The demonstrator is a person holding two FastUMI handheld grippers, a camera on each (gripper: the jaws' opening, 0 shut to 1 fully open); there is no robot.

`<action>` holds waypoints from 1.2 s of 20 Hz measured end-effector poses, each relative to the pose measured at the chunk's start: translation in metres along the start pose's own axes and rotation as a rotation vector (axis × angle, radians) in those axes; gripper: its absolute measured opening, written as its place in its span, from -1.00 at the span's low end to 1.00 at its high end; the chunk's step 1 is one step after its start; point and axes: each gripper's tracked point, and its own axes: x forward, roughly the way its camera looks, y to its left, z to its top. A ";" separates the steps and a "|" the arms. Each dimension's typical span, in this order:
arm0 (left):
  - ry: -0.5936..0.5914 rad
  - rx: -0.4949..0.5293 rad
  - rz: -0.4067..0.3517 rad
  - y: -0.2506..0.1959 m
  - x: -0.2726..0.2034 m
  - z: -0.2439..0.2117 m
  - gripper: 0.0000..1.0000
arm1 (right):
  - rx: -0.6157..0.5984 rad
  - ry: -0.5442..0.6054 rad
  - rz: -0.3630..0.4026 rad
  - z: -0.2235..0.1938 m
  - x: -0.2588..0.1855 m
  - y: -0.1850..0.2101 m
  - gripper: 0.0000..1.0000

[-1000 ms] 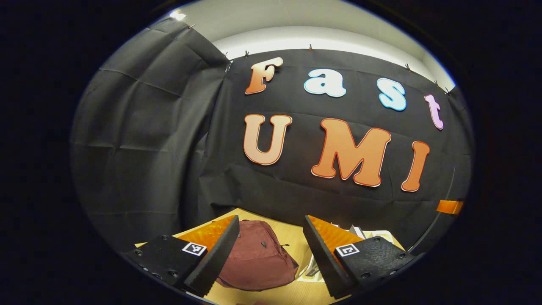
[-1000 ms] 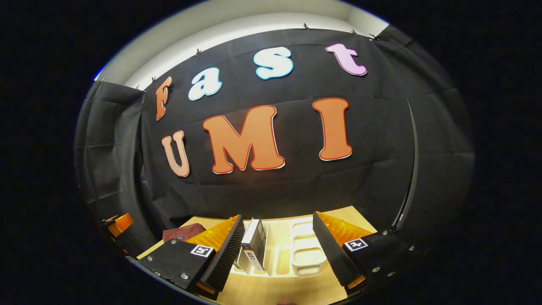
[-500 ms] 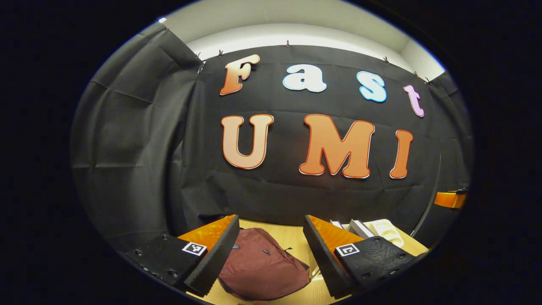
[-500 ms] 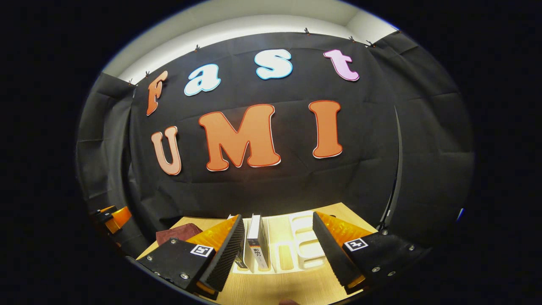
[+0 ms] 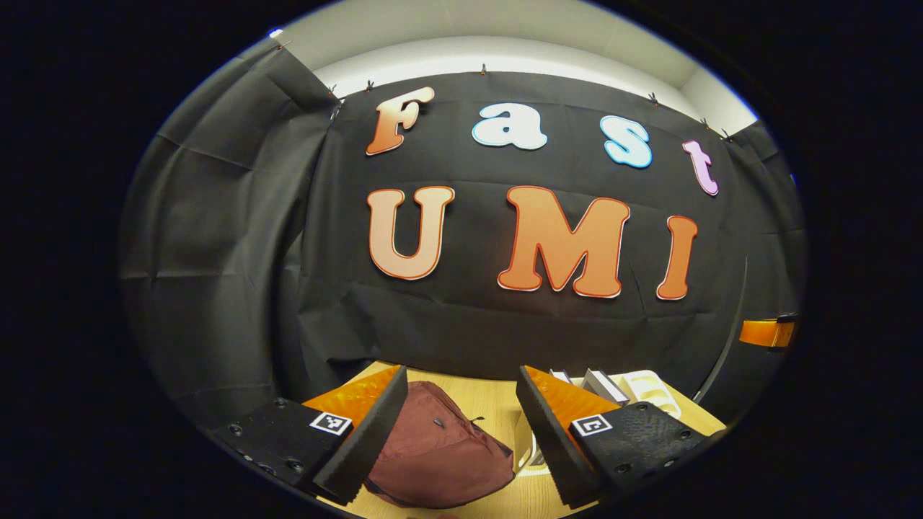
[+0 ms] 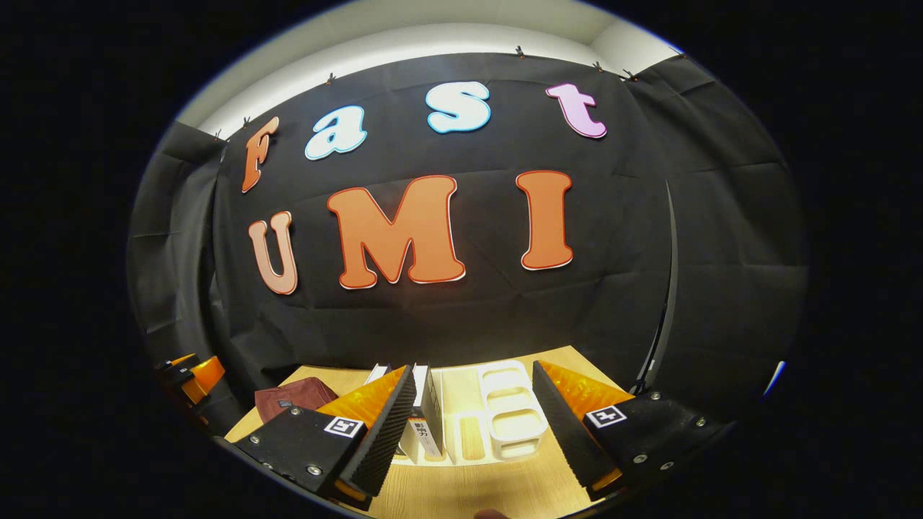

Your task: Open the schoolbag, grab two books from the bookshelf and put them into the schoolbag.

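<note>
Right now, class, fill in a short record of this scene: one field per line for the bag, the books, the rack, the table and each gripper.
schoolbag: dark red, lying on the table, zip looks closed
books: standing upright in the white rack
bookshelf: white, slotted, right of the schoolbag
table: light wood
left gripper: jaws apart, holding nothing, facing the schoolbag
right gripper: jaws apart, holding nothing, facing the bookshelf

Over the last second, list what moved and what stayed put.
Both claws only re-aimed. In the left gripper view the schoolbag slid slightly right; in the right gripper view the books and white bookshelf slid left. Nothing was grasped or released. The left claw and right claw stayed open, the schoolbag closed on the table.
</note>
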 end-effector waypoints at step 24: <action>-0.084 0.037 -0.057 0.020 -0.024 -0.065 0.89 | -0.003 -0.061 -0.073 -0.043 0.000 -0.007 0.92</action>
